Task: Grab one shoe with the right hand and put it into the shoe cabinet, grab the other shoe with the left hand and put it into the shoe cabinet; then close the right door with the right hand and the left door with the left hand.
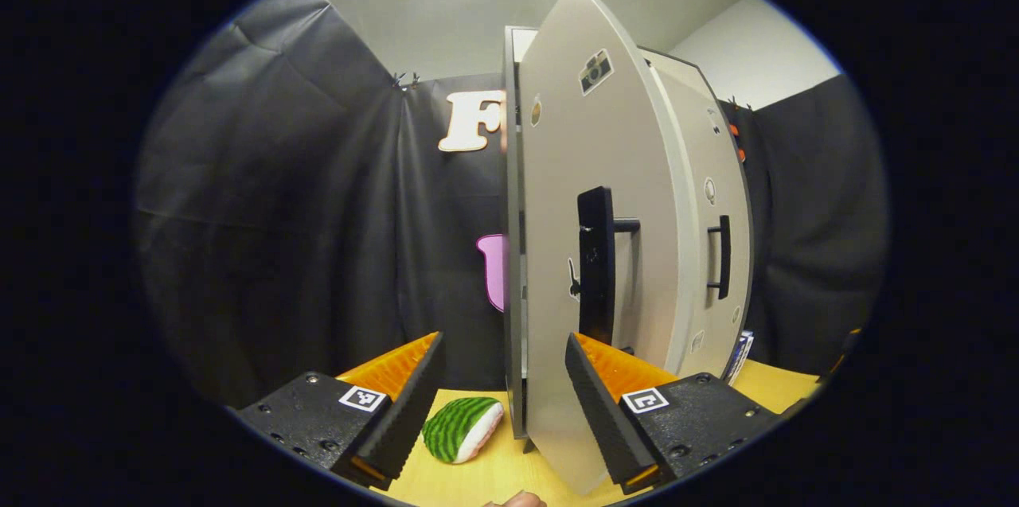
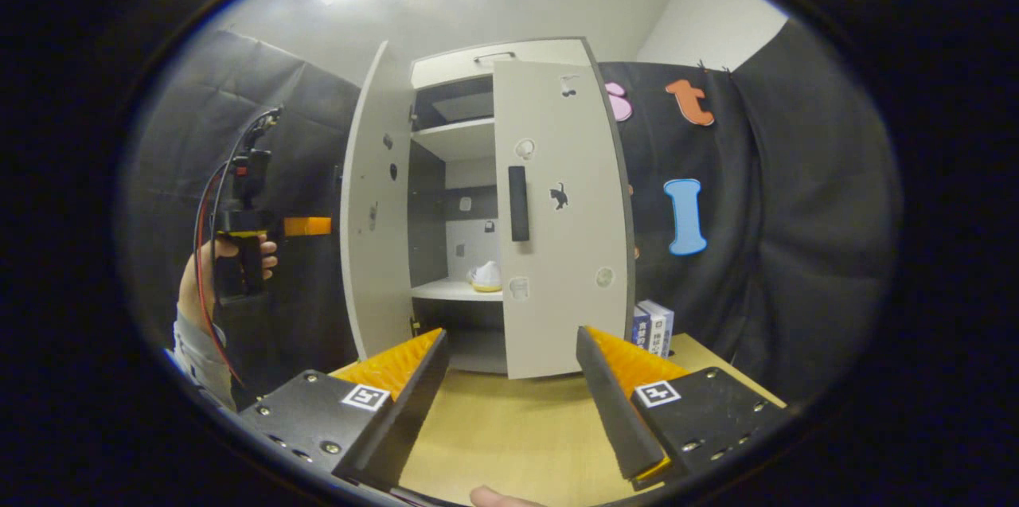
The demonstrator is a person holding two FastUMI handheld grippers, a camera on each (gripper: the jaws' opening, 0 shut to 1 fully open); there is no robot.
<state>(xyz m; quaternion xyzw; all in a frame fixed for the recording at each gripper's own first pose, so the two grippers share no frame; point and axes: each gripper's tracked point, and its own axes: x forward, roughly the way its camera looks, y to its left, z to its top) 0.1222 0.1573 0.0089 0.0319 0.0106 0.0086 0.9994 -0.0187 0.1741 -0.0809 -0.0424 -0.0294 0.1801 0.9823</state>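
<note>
A white shoe (image 2: 485,277) with a yellowish sole sits on the middle shelf (image 2: 455,291) inside the shoe cabinet (image 2: 478,61), seen from the right gripper view through the gap between the doors. The right door (image 2: 561,252) stands shut or nearly so, its dark handle (image 2: 518,203) upright; the left door (image 2: 372,228) hangs wide open. The right gripper (image 2: 509,380) is held over the wooden table (image 2: 509,443) near the cabinet, fingers apart and holding nothing. To the left a hand (image 2: 199,284) holds the left gripper (image 2: 306,226) beside the open door. From the left gripper view, that door (image 1: 573,268) is edge-on just ahead, its handle (image 1: 597,264) near the right finger (image 1: 601,403); the left gripper (image 1: 505,391) is spread, empty. A green striped item (image 1: 462,427) lies on the table (image 1: 478,483) by the cabinet's foot. Small boxes (image 2: 654,328) stand right of the cabinet
</note>
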